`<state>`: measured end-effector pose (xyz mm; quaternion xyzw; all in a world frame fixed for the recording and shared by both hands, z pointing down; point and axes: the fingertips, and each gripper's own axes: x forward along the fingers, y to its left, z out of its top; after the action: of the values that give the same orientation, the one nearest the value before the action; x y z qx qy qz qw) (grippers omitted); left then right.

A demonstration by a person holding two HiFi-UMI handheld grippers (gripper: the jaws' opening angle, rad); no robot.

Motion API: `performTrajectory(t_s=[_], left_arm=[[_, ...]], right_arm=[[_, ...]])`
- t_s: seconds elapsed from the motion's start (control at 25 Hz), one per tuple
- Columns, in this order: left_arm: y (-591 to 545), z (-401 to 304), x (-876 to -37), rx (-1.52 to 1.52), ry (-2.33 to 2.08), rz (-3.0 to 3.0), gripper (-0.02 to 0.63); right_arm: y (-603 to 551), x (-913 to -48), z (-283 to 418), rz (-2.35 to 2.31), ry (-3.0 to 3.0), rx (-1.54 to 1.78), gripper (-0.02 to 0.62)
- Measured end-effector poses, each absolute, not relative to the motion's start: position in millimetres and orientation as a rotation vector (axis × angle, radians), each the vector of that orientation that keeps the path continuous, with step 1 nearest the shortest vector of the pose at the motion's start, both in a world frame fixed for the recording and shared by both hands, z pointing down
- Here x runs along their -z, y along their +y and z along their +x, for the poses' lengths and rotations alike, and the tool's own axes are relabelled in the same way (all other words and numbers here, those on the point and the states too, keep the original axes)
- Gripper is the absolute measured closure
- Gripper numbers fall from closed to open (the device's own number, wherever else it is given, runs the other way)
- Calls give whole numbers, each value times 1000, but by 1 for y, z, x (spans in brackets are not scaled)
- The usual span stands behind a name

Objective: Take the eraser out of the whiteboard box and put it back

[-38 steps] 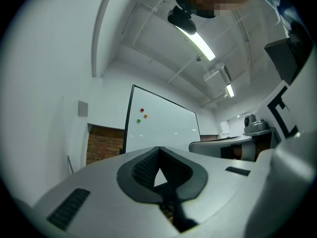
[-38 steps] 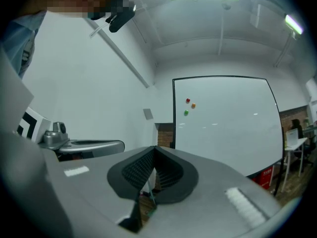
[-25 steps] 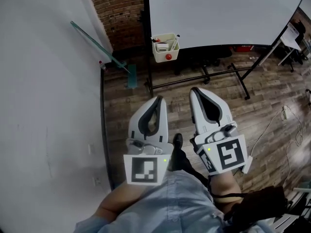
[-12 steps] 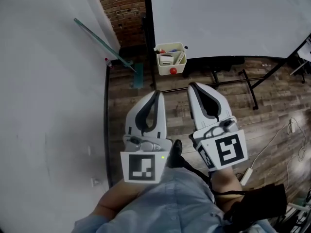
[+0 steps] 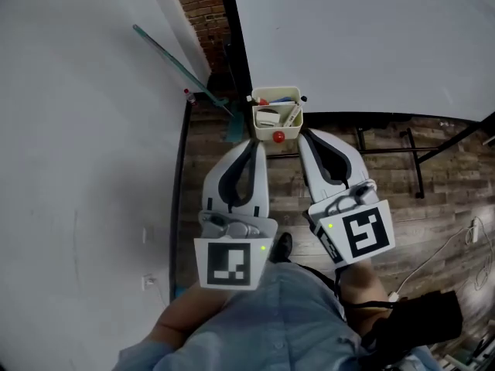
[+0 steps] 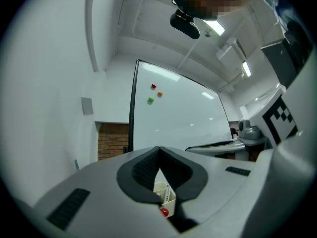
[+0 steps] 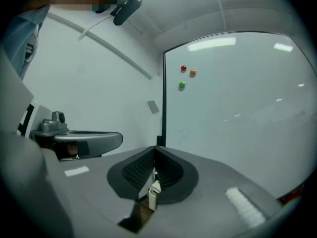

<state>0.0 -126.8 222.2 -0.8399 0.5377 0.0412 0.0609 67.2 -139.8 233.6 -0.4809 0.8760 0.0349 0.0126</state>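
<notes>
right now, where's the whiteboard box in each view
Head view: whiteboard box sits at top centre, by the whiteboard's lower left corner.
Left gripper view: the box is low centre, seen through the loop of the jaws.
Right gripper view: only a white sliver of the box shows, low centre, through the jaw loop.
Shared landmark: the whiteboard's black left post.

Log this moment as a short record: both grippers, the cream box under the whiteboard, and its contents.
left gripper: shut, empty, pointing toward the box, not touching it
right gripper: shut, empty, near the box's right front corner
cream plastic box: hangs at the lower left corner of the large white whiteboard; round red magnet on its front
contents: markers and a white block, likely the eraser, untouched
</notes>
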Motion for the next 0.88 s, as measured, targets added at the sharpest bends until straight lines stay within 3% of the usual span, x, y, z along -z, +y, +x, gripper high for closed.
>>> performTrajectory(t_s=[0.88], left_arm=[[-204,-24,-249,-124,1695,-2585,601]], right_arm=[[-210,-281,41,-1437,2916,-19,553]])
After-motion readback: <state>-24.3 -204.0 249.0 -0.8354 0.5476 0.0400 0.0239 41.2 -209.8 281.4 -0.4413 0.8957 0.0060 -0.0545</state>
